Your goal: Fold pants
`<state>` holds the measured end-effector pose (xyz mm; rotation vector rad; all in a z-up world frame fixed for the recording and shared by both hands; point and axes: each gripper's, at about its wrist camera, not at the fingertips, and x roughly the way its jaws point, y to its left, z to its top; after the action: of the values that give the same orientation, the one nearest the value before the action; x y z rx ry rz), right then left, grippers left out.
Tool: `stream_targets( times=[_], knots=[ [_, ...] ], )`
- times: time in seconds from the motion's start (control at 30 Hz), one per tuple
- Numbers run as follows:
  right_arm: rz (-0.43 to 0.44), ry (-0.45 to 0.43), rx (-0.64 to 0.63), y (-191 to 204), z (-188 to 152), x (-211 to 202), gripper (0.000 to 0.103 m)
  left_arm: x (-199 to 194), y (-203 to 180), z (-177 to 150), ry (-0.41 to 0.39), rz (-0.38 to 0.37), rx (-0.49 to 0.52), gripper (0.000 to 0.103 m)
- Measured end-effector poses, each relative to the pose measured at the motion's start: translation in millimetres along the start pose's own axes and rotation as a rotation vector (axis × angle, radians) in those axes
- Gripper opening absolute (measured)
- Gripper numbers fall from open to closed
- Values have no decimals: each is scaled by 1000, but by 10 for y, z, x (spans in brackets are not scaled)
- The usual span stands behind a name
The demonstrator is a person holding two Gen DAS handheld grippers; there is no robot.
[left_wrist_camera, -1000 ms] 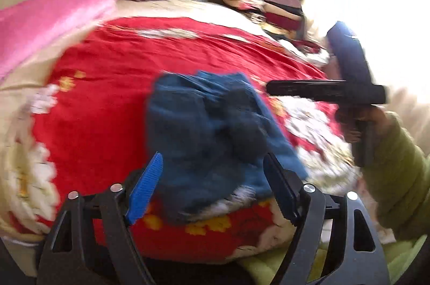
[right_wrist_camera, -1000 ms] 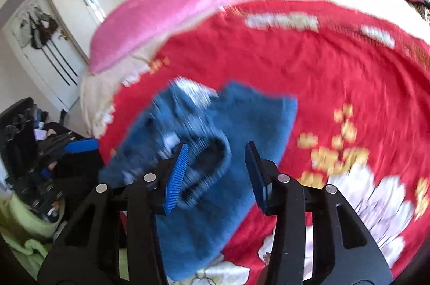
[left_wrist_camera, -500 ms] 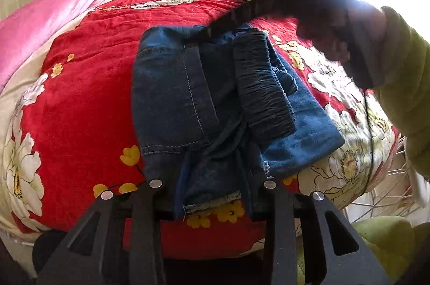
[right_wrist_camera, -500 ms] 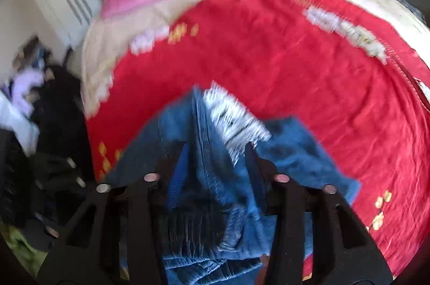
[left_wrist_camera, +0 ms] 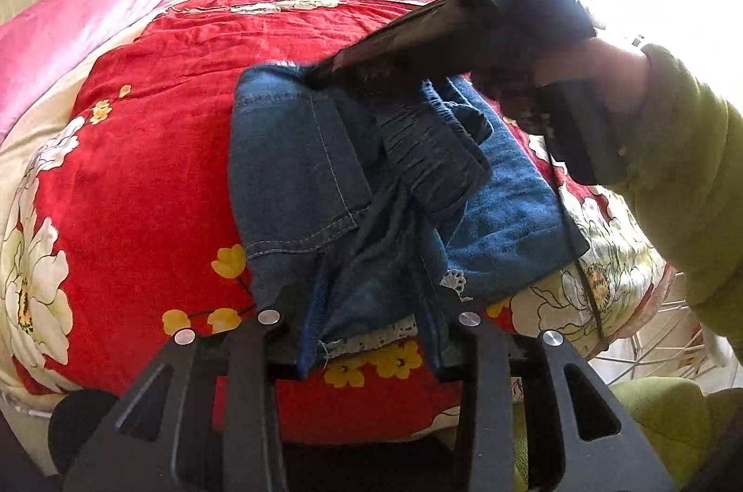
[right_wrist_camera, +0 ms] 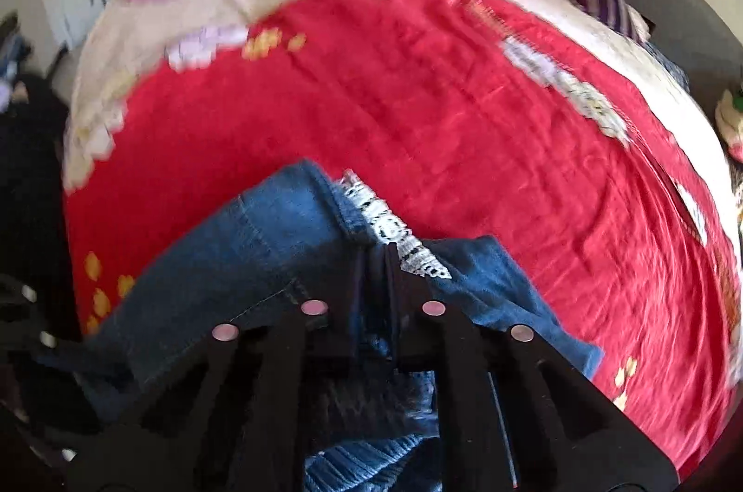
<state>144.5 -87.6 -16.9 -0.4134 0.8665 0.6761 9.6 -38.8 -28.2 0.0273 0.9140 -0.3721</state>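
A: Where are the crumpled blue denim pants [left_wrist_camera: 353, 185] found?

B: They are spread on the red flowered bedspread [left_wrist_camera: 139, 176], near its front edge. Their lace-trimmed hem is bunched between the fingers of the left gripper [left_wrist_camera: 367, 320], whose jaws are opening a little, with the cloth seen gathered between them.

A: And the right gripper [right_wrist_camera: 376, 260]?

B: Its jaws are nearly closed on a denim fold at the far edge of the pants, just beside a strip of white lace [right_wrist_camera: 394, 232].
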Motion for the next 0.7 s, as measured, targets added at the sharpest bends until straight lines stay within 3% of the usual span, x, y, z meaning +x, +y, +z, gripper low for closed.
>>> stream_targets(
  times=[0.03, 0.13, 0.23, 0.33, 0.47, 0.53, 0.7],
  knots=[
    [15, -27, 39, -57, -21, -105, 11, -15, 7, -3, 0, -5, -6, 35],
    [57, -112, 111, -166, -119, -453, 19, -101, 20, -2, -9, -26, -22, 50],
    [84, -185, 128, -157, -259, -836, 33, -203, 44, 8, -25, -9, -29, 53],
    [87, -249, 112, -110, -451, -1170, 41, -304, 109, 45, -44, 7, -52, 63],
    [95, -296, 125, -72, -729, -1462, 49, -400, 147, 103, -67, 27, -59, 68],
    [92, -303, 128, -51, -832, -1527, 53, -427, 158, 129, -71, 45, -65, 78],
    [73, -306, 102, 79, -1089, -1659, 63, -478, 172, 168, -81, 68, -69, 78]
  ],
)
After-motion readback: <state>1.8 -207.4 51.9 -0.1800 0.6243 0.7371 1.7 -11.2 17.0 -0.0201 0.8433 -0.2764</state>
